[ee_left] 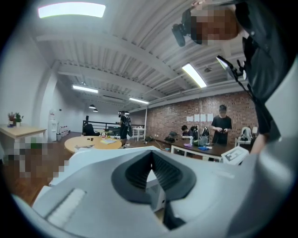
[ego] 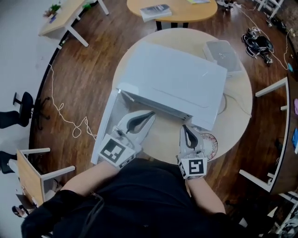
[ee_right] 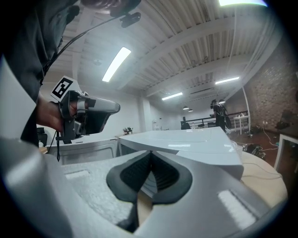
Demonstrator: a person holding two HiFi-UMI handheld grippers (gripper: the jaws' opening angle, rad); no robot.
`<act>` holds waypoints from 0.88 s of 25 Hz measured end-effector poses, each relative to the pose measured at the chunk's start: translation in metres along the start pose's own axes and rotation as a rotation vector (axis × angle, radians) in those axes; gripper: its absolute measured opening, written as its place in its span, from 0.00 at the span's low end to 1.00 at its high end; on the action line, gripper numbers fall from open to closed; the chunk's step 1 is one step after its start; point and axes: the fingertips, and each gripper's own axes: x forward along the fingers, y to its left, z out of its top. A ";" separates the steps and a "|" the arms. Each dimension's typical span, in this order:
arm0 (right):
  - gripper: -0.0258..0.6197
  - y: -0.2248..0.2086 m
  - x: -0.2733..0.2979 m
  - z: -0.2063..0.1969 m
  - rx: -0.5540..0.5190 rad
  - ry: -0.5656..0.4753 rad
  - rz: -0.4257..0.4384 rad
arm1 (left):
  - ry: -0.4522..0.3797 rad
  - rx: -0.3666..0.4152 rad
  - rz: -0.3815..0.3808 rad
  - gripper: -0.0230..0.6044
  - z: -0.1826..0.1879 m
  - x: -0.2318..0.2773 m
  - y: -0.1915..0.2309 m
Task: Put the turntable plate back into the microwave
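A white microwave [ego: 172,79] stands on a round beige table [ego: 163,139] with its door [ego: 106,125] swung open to the left. The turntable plate [ego: 211,145], glass with a reddish patterned rim, lies flat on the table in front of the microwave's right corner. My right gripper [ego: 184,126] is just left of the plate, shut and empty, pointing at the microwave front [ee_right: 186,139]. My left gripper [ego: 152,113] is shut with nothing in it, hovering before the open cavity beside the door. The right gripper view shows the left gripper [ee_right: 88,116] in a hand.
A flat white box [ego: 222,53] sits at the table's back right, with a cable trailing off the edge. Another round table [ego: 172,9] stands beyond. Desks and chairs ring the area. Several people [ee_left: 221,130] are at a far desk by a brick wall.
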 end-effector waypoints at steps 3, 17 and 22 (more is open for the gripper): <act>0.04 0.003 -0.002 0.009 -0.020 -0.032 0.023 | -0.019 0.034 -0.031 0.05 0.004 0.010 -0.004; 0.04 0.033 -0.010 0.021 -0.256 0.013 -0.020 | -0.061 0.066 -0.187 0.05 0.009 0.029 0.001; 0.04 0.024 -0.011 0.010 -0.174 0.016 -0.188 | 0.000 0.056 -0.272 0.05 -0.009 0.035 0.009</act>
